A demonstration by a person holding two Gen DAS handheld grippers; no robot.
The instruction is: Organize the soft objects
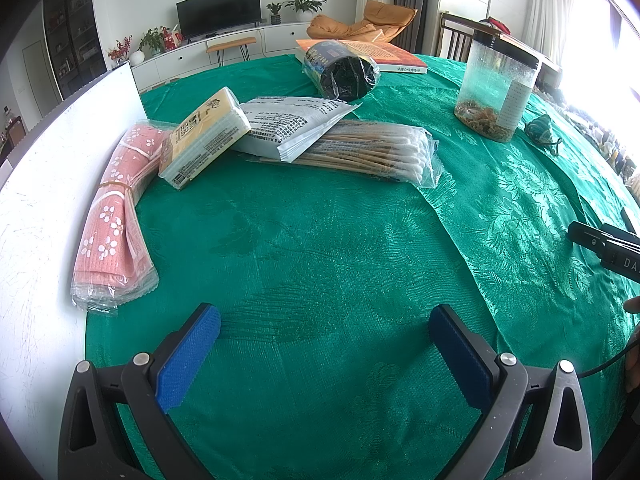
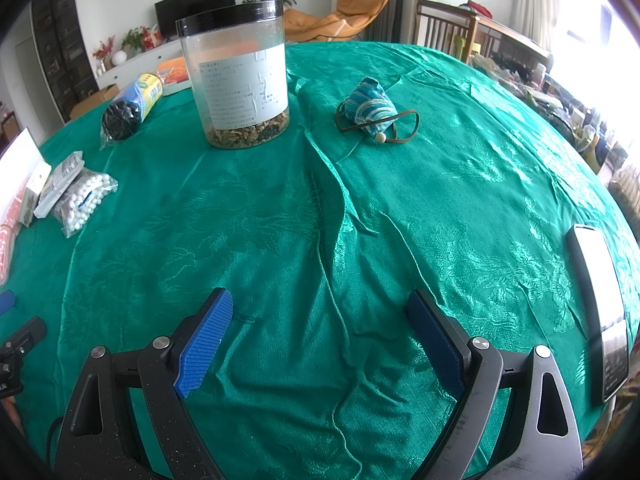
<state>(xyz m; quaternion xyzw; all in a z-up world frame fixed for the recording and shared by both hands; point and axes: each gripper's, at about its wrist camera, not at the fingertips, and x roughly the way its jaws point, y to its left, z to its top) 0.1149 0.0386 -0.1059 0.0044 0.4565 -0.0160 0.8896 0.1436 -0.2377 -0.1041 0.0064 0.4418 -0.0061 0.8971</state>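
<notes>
On the green tablecloth (image 1: 320, 240) a pink flowered cloth pack (image 1: 116, 216) lies at the left, with a yellow tissue pack (image 1: 204, 136) leaning on its far end. Beside that lie white printed sachets (image 1: 292, 124) on top of a bag of cotton swabs (image 1: 368, 152). A black roll in plastic (image 1: 344, 70) sits farther back. My left gripper (image 1: 324, 336) is open above bare cloth, short of all of them. A small blue drawstring pouch (image 2: 370, 110) lies ahead of my right gripper (image 2: 320, 320), which is open with nothing between its fingers.
A clear jar with a black lid (image 2: 240, 76) stands left of the pouch. An orange book (image 1: 376, 56) lies at the back. A white board (image 1: 52, 184) borders the table's left side. A phone (image 2: 600, 304) rests near the right edge. Folds run through the cloth (image 2: 332, 208).
</notes>
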